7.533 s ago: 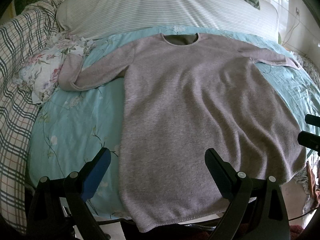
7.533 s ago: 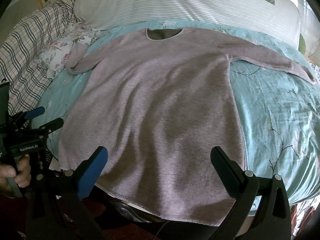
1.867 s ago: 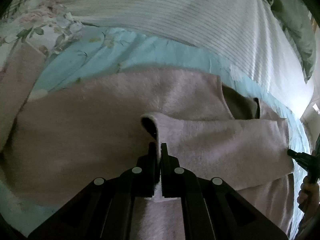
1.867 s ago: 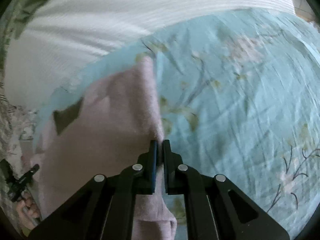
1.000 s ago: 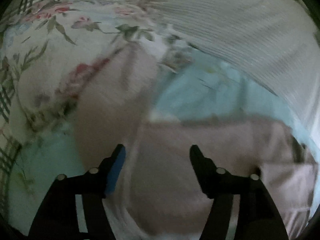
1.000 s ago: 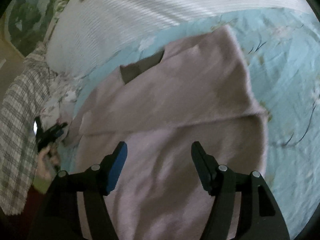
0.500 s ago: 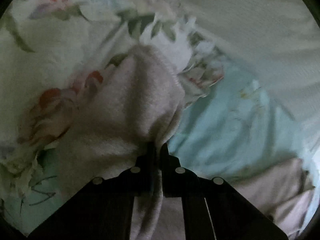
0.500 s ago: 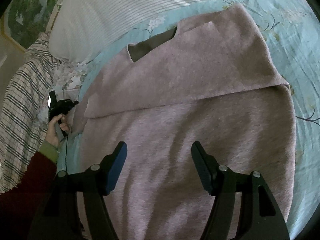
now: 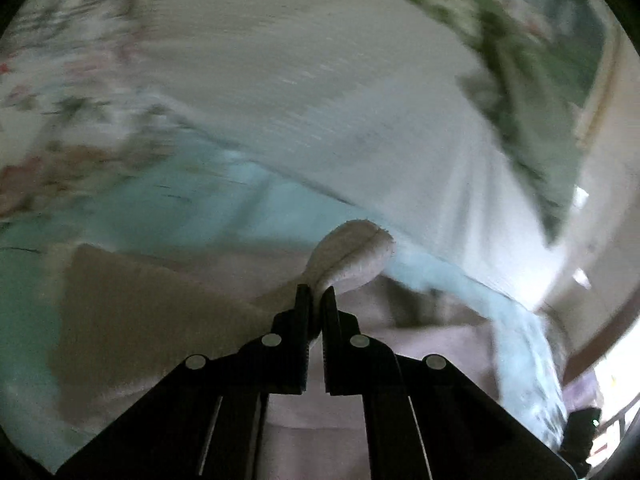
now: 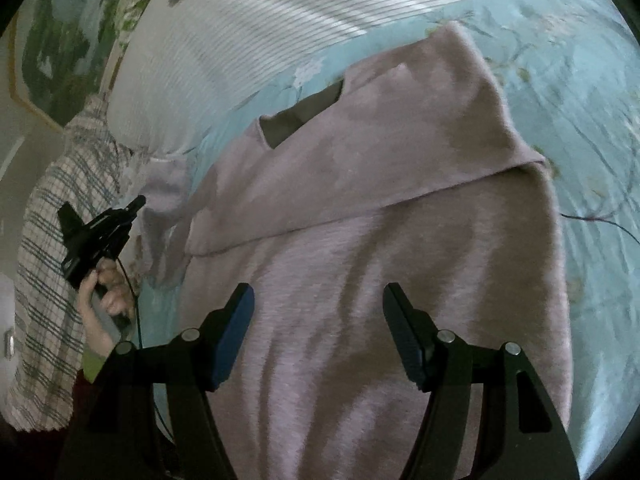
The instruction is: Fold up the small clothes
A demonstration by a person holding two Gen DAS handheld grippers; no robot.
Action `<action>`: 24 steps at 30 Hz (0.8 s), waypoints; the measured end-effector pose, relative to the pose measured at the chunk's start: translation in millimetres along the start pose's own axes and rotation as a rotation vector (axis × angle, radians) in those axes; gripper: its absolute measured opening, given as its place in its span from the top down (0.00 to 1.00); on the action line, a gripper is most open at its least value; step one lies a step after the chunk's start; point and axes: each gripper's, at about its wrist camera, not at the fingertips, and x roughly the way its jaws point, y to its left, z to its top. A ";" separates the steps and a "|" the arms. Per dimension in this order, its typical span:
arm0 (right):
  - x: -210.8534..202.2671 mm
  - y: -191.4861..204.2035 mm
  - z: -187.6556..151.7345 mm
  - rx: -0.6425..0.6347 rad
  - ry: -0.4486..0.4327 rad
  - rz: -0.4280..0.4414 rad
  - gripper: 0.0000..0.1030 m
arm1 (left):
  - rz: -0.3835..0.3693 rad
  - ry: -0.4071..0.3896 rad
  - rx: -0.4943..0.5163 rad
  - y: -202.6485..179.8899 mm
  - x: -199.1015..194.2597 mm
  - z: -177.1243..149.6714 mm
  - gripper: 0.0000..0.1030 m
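So the left gripper is clamped on the sweater's left sleeve cuff, which sticks up past its tips. The sweater lies flat on the bed, and that sleeve runs sideways off its body, so it folds across. The right gripper hovers open over the body, holding nothing. Half a second ago the cuff was over the floral pillow; now it's lifted, probably swinging inward (blurry).

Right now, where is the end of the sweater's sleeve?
In the left wrist view the sleeve cuff sits pinched in the left claw, lifted over the sweater near the striped pillow.
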 end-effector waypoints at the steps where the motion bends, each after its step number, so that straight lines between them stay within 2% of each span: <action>1: -3.5 -3.1 -0.5 0.009 -0.009 -0.001 0.34 | -0.024 0.007 0.011 -16.8 4.9 -3.4 0.97; 3: -10.9 -10.4 -0.7 0.026 -0.028 -0.002 0.34 | -0.102 0.034 0.061 -61.8 20.6 -19.0 0.97; 7: -25.8 -25.3 0.2 0.059 -0.062 -0.012 0.35 | -0.163 0.107 0.143 -124.1 65.3 -48.3 0.97; 12: -40.5 -43.8 2.2 0.099 -0.098 -0.020 0.34 | -0.157 0.200 0.218 -168.6 118.4 -89.5 0.97; 16: -45.2 -52.1 7.5 0.119 -0.117 -0.028 0.34 | -0.137 0.288 0.242 -175.1 154.6 -115.0 0.95; 18: -45.0 -52.5 13.4 0.123 -0.128 -0.027 0.33 | -0.129 0.316 0.238 -171.6 160.9 -122.8 0.90; 19: -43.7 -52.3 16.1 0.124 -0.129 -0.026 0.29 | -0.141 0.327 0.227 -168.0 160.3 -123.8 0.82; 20: -41.9 -52.4 19.8 0.122 -0.130 -0.023 0.28 | -0.146 0.336 0.223 -166.1 158.2 -125.2 0.71; 22: -33.9 -48.6 29.4 0.110 -0.126 -0.016 0.28 | -0.139 0.337 0.220 -157.0 145.6 -127.4 0.56; 24: -22.5 -43.4 39.0 0.099 -0.116 -0.008 0.28 | -0.127 0.321 0.224 -149.1 128.3 -128.3 0.47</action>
